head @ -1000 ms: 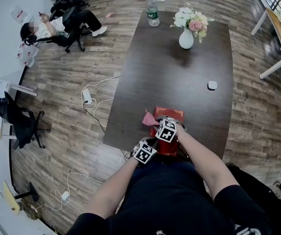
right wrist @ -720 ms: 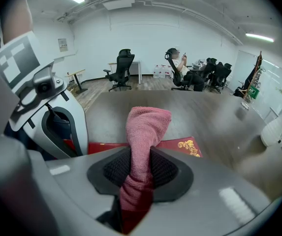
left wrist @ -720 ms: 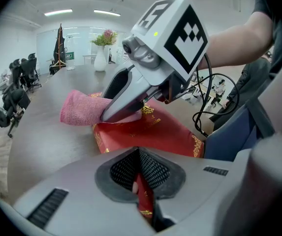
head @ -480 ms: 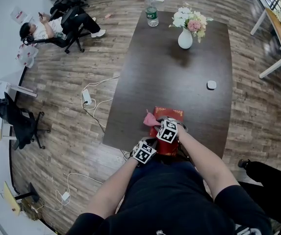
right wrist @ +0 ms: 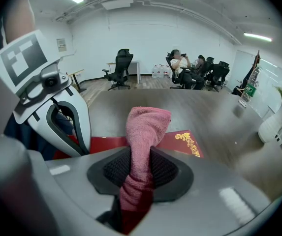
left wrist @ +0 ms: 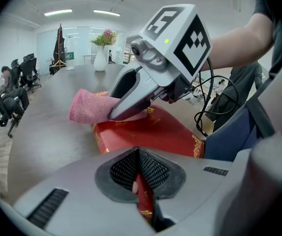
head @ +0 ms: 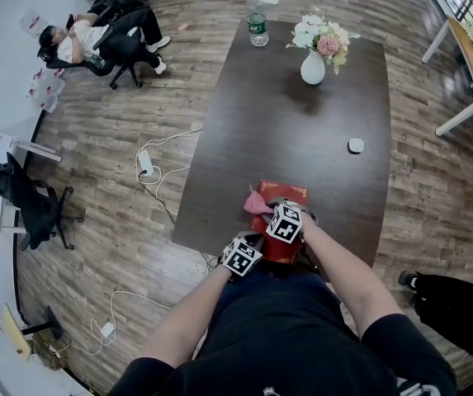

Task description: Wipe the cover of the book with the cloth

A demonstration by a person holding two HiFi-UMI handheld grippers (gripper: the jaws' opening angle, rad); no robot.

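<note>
Book (head: 286, 191) at near table (head: 302, 122) edge, cloth (head: 255, 201) overhanging left

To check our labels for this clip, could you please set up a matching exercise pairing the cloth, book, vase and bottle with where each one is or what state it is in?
Things:
1. cloth
2. book
3. vase
4. bottle

States:
A. pinched at its edge by the left gripper
B. standing at the far left corner of the table
C. clamped in the right gripper
D. holding flowers

Pairs: 1-C, 2-A, 3-D, 4-B.
</note>
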